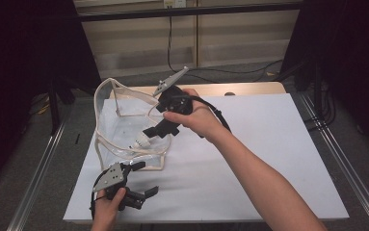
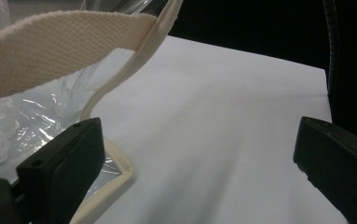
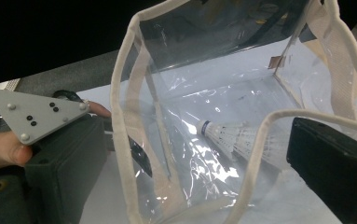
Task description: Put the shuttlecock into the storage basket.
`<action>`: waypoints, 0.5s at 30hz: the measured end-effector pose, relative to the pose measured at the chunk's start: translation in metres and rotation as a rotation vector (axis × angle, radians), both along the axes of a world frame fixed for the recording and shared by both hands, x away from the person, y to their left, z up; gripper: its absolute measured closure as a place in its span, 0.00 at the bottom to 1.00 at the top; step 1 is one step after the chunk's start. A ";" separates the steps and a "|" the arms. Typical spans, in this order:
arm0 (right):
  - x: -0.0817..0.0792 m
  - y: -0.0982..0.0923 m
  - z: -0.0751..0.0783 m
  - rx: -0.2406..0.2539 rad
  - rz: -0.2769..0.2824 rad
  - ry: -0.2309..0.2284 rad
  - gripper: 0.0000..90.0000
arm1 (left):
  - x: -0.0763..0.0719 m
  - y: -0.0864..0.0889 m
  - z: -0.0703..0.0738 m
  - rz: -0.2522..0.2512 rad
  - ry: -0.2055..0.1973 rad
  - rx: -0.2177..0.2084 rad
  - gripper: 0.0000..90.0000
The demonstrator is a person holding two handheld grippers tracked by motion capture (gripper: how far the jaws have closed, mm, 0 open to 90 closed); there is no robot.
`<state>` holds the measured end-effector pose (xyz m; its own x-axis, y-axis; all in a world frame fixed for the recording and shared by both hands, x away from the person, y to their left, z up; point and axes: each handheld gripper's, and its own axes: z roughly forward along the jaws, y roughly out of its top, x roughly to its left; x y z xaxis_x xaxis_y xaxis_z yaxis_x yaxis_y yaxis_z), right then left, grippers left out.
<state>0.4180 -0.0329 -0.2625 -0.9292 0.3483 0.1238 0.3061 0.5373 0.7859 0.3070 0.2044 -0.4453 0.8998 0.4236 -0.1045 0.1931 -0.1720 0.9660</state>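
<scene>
While nothing readable is showing on any surface, the materials are coming through nicely. From the high view, a clear crinkly plastic tote bag with cream woven fabric trim is standing open-mouthed on the left part of a smooth white sheet covering the table. A white feathered shuttlecock with a white cork tip is lying inside the bag, down at the bottom. The right gripper is hanging over the bag's right rim with its black jaws pointing down into the opening, toward the shuttlecock. The left gripper is sitting just in front of the bag's near corner, its upper jaw touching the trim, the lower one spread away.

Looking through the left gripper view, the left gripper's blocky matte black jaws are standing wide apart with bare white sheet between them. The bag's cream edging is running right beside one jaw, and a broad herringbone-weave strap is arching overhead.

Over in the right gripper view, the right gripper's jaws are spread wide, pinching nothing. The bag is gaping in front, its film glinting and wrinkling. The shuttlecock is resting on the bag's floor, dark band under its cork, feathers fanning toward one jaw. The left gripper's grey three-cornered plate is showing off to the side.
</scene>
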 end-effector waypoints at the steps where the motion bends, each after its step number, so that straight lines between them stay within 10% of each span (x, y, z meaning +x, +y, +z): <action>1: 0.000 -0.002 0.000 -0.001 -0.003 -0.001 0.05 | 0.000 0.000 0.000 0.000 0.000 0.000 0.02; 15: -0.004 -0.030 -0.005 0.018 -0.024 0.001 0.05 | -0.001 0.000 0.000 0.003 0.001 0.000 0.02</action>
